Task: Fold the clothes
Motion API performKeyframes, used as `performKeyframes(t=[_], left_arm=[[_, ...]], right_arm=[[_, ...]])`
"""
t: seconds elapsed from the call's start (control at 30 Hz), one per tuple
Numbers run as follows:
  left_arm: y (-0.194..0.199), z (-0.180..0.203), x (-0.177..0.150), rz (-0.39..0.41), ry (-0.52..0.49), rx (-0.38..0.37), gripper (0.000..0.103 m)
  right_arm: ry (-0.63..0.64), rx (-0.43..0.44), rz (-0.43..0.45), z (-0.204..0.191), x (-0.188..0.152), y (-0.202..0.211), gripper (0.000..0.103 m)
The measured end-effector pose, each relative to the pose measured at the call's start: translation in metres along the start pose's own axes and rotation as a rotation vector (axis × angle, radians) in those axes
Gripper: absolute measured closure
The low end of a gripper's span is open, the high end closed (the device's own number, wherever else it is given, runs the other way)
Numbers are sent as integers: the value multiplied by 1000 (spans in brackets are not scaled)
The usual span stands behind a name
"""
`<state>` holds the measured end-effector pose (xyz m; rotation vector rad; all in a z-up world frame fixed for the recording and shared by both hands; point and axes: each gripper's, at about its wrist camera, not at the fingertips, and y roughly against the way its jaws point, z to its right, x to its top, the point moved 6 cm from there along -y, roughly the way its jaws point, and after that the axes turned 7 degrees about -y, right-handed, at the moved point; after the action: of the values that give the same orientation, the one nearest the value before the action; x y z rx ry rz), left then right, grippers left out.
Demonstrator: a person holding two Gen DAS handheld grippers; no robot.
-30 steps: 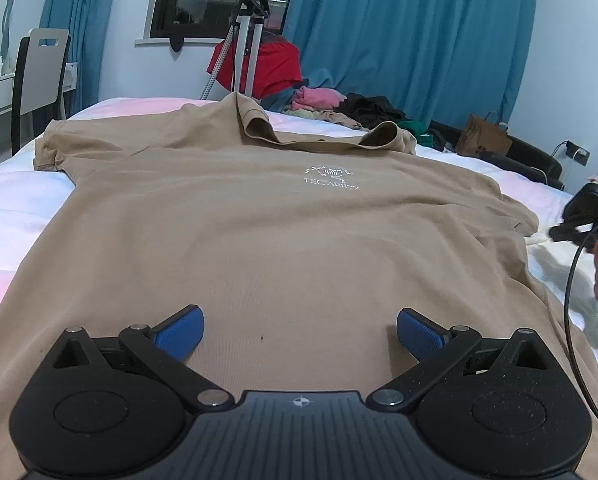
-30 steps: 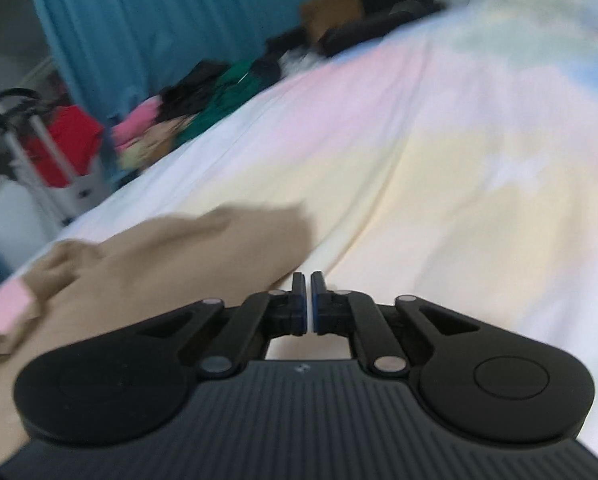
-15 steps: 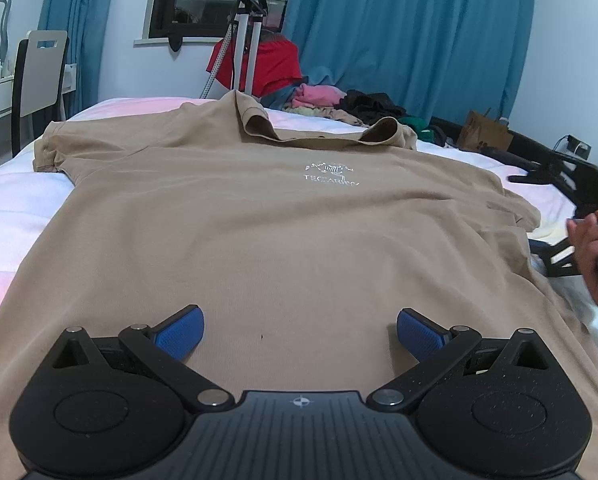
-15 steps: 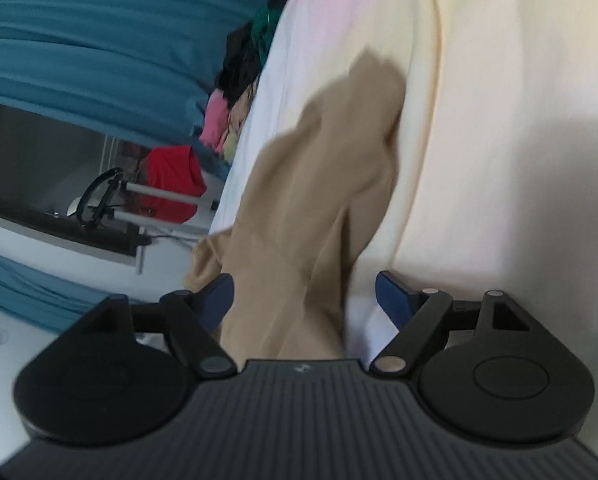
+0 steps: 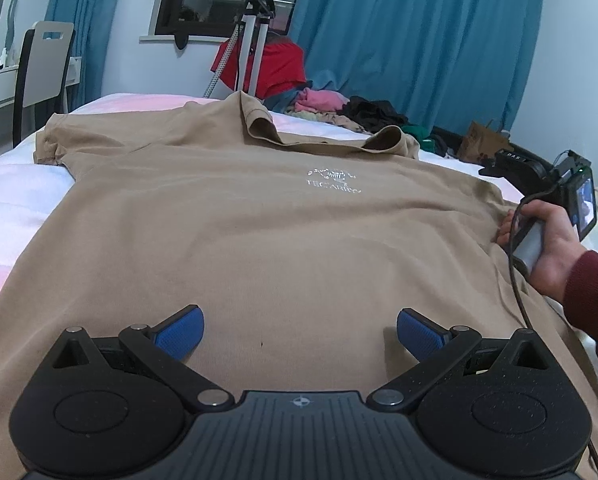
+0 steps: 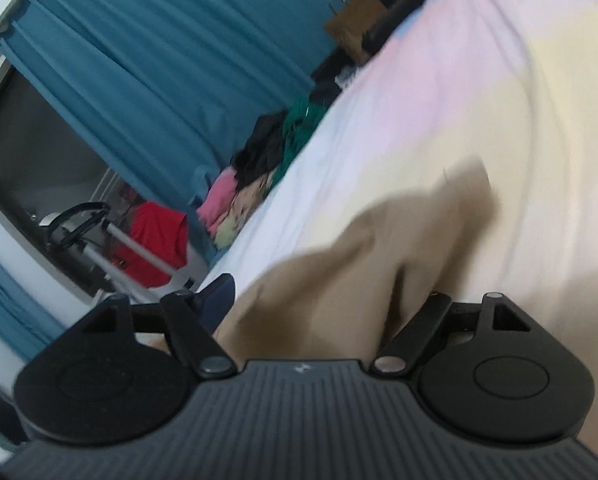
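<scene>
Right gripper has swung round and dropped onto the tan t-shirt's sleeve; left one hasn't budged.

Left gripper sits over the shirt's hem, jaws spread wide, holding nothing. Right one's wide open too, sleeve bunched between its fingers, not pinched. Shirt lies flat, front up, on the bed, collar toward the blue curtains.

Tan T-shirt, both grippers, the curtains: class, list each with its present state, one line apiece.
Tan T-shirt: spread flat on the bed, logo up, not yet folded; collar rumpled.
Left gripper: open, over the shirt's lower part, holding nothing.
Right gripper: open, at the shirt's right sleeve edge; view blurred.
Right hand: gripping the right gripper's handle beside the shirt.
Curtains: drawn shut.
</scene>
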<state>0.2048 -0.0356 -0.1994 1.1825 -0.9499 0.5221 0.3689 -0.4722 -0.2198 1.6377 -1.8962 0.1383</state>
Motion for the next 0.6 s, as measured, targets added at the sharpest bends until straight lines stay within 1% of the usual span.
performKeyframes(t=[0.03, 0.07, 0.1, 0.2, 0.27, 0.3, 0.4, 0.5, 0.6], left_arm=[[-1, -1, 1, 0, 2, -3, 0], [-2, -1, 3, 0, 4, -7, 0], [-2, -2, 5, 1, 6, -12, 0], [-4, -5, 12, 3, 16, -29, 0], [-3, -9, 15, 6, 28, -26, 0], [-2, -12, 17, 8, 33, -17, 0], [9, -25, 30, 37, 21, 53, 0], [33, -46, 49, 120, 18, 143, 0], [59, -72, 63, 192, 44, 233, 0]], right_arm=[[25, -22, -10, 0, 3, -4, 43], [56, -53, -31, 0, 4, -8, 70], [95, -80, -47, -2, 5, -10, 91], [289, -123, -49, -27, 6, -10, 93], [394, -130, -11, -51, 4, -1, 93], [433, -116, -9, -65, -6, 3, 93], [548, -74, -3, -107, -37, 16, 93], [663, -32, 4, -149, -68, 29, 93], [778, 11, 11, -191, -99, 42, 93]])
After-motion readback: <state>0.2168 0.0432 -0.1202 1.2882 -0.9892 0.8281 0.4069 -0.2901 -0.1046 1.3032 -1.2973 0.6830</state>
